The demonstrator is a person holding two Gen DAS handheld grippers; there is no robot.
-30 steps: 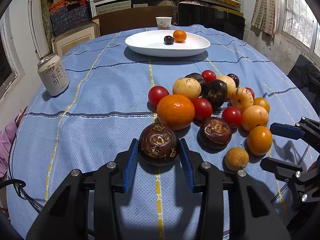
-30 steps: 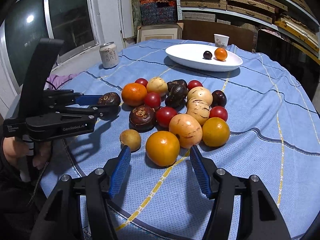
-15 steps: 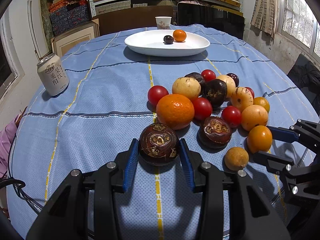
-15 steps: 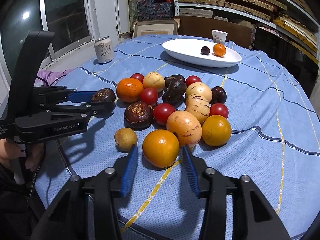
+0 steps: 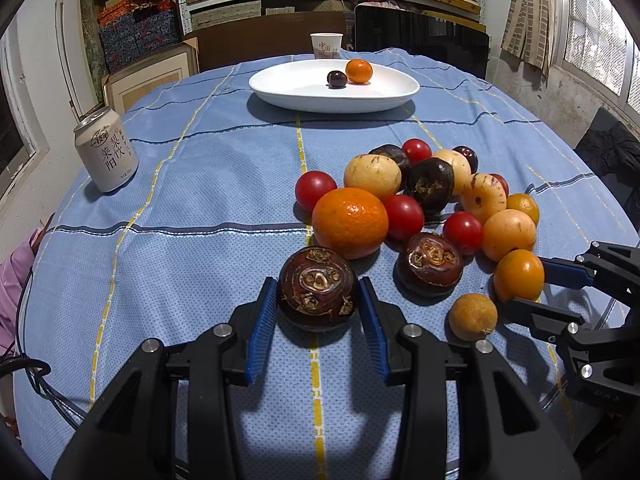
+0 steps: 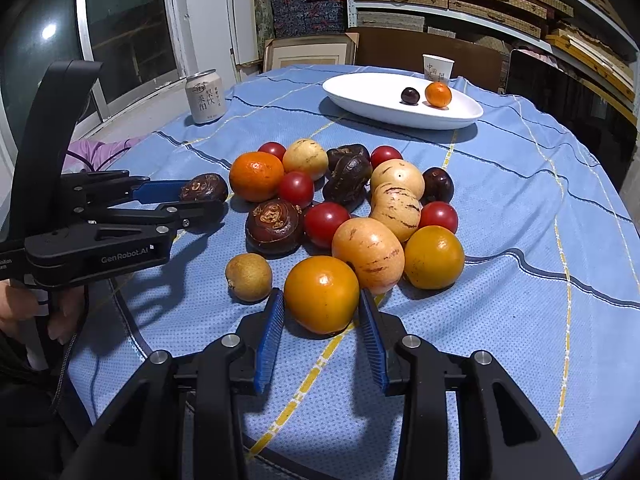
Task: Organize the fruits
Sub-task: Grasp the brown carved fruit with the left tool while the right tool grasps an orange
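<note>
A round table (image 5: 192, 248) covered by a blue checked cloth (image 6: 520, 208). On it lie a fruit pile (image 5: 420, 208), a white plate (image 5: 304, 92), a drink can (image 5: 107, 150) and a paper cup (image 5: 326, 45).

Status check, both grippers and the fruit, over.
Left gripper shut on water chestnut. Right gripper shut on orange fruit. Both still on the cloth. Plate path unobstructed.

Fruit pile (image 5: 420, 208) before plate (image 5: 304, 96); can (image 5: 107, 150) left; cup (image 5: 326, 45) behind plate.
</note>
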